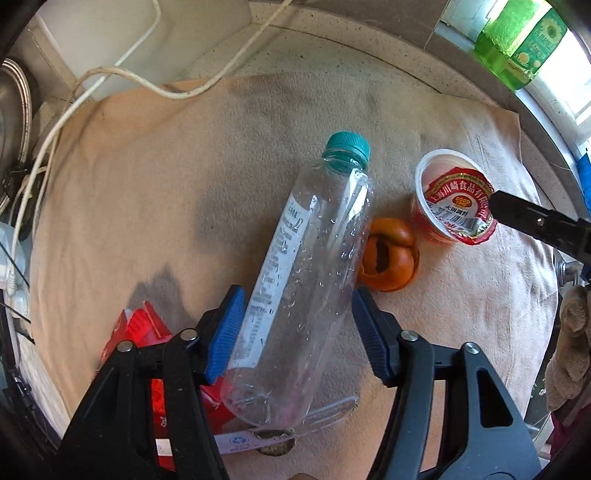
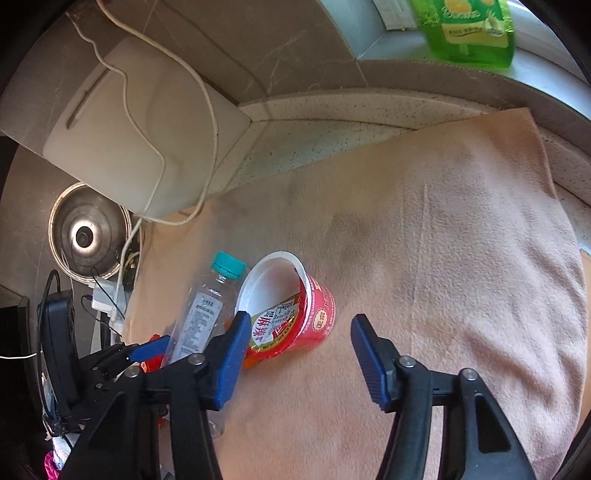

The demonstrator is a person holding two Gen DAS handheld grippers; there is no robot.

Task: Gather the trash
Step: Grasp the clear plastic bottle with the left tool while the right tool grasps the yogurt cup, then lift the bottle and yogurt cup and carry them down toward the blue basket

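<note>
A clear plastic bottle (image 1: 306, 280) with a teal cap lies on the beige cloth (image 1: 147, 184). My left gripper (image 1: 298, 295) points down over it, and both blue pads touch its sides. A red and white sauce cup (image 1: 454, 199) with a peeled foil lid lies tipped beside an orange peel (image 1: 388, 254). In the right wrist view my right gripper (image 2: 301, 319) stands open at the cup (image 2: 291, 314). Its left finger overlaps the cup's edge, while a gap separates the right pad (image 2: 369, 358) from it. The bottle (image 2: 199, 317) lies just left of the cup.
Red packaging (image 1: 147, 332) and a white carton (image 1: 240, 441) lie under the bottle's base. A white cutting board (image 2: 140, 129) and cable (image 2: 207, 122) lean at the back. A steel lid (image 2: 88, 232) sits at the left. Green dish soap (image 2: 469, 33) stands on the sill.
</note>
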